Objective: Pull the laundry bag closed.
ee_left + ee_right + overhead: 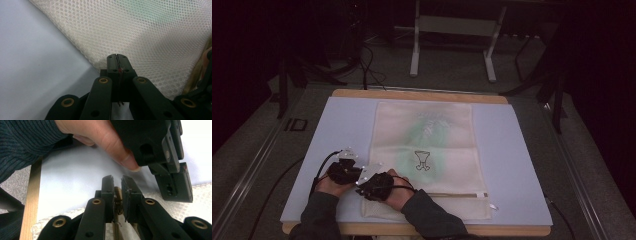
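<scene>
Near the surface's front left corner, the left gripper [117,62] pinches the mesh bag [427,150]; the right gripper [117,185] pinches its zipper pull [118,195], which could slip free under a sideways tug.

Dim room, grey carpet floor [447,70]; white metal frame legs [414,55] behind (cables [369,65] trailing nearby).

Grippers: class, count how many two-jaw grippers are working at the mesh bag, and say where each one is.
2. The left gripper is at the mesh bag's left edge; the right gripper is beside it, at the bag's near-left corner.
</scene>
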Available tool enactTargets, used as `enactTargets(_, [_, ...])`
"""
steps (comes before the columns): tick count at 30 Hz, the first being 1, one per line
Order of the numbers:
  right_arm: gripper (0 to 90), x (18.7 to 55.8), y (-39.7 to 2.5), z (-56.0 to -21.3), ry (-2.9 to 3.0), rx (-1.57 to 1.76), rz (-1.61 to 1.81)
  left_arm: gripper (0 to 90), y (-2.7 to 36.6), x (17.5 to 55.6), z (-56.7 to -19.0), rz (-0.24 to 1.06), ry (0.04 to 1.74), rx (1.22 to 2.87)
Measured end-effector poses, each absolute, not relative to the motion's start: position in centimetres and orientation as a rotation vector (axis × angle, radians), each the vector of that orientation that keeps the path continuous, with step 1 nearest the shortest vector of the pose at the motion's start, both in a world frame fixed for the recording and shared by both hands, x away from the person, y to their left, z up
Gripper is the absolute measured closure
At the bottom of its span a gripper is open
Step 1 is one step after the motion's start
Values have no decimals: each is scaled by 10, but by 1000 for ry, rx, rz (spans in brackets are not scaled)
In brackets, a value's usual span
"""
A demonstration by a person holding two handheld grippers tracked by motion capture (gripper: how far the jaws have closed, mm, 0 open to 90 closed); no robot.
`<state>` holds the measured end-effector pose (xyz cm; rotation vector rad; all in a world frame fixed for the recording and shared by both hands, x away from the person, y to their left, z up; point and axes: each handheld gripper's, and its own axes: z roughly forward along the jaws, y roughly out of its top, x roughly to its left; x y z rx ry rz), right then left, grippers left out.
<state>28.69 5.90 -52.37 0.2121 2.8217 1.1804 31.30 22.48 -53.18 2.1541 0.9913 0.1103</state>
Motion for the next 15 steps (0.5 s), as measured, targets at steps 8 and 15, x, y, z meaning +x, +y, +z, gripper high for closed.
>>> enactTargets(8, [814,286,57,-524,2791,222,1226,896,225,313,-532,105,998,2149])
enactTargets(15, [815,285,42,-518,2781,244,1277,895,225,313,-532,102,1001,2149])
